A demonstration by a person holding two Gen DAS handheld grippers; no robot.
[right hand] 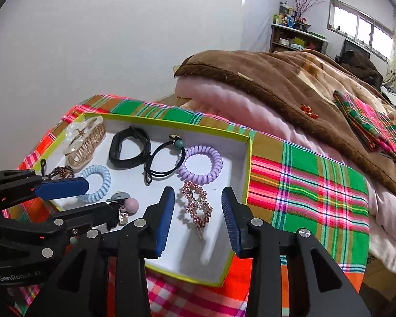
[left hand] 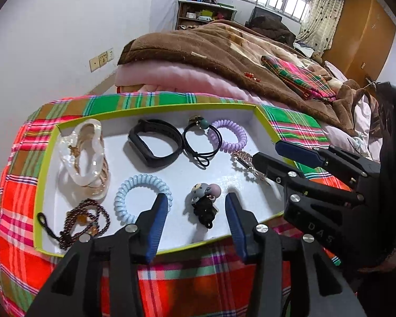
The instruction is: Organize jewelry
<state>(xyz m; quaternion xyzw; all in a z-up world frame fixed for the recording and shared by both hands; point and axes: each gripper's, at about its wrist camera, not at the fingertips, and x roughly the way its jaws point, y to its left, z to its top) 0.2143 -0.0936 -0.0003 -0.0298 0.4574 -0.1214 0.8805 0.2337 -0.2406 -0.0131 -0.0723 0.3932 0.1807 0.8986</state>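
Here, your left gripper (left hand: 196,211) hovers over the near edge of the shallow tray (left hand: 43,185), its jaws spread and gripping nothing; the cartoon charm hair tie (left hand: 204,203) lies on the white floor of the tray in the gap between the blue pads, touched by neither. Your right gripper (right hand: 198,211) sits just beside it, jaws likewise parted and empty, with the pink rhinestone hair clip (right hand: 196,206) lying flat on the tray floor between its pads. The tray has a yellow-green rim and rests on a plaid cloth (right hand: 303,185) of red, green and pink. Everything else is laid out inside the tray: a pale blue spiral hair tie (left hand: 142,200) just left of the charm tie, a dark beaded bracelet (left hand: 84,222) in the near left corner, a clear and gold claw clip (left hand: 85,155) at the far left, a black wristband (left hand: 155,142) near the back wall, a black elastic with a green bead (left hand: 200,142) beside it, and a lilac spiral hair tie (left hand: 228,138) overlapping that elastic at the far right. Behind the tray a brown blanket (left hand: 211,50) lies over pink bedding.
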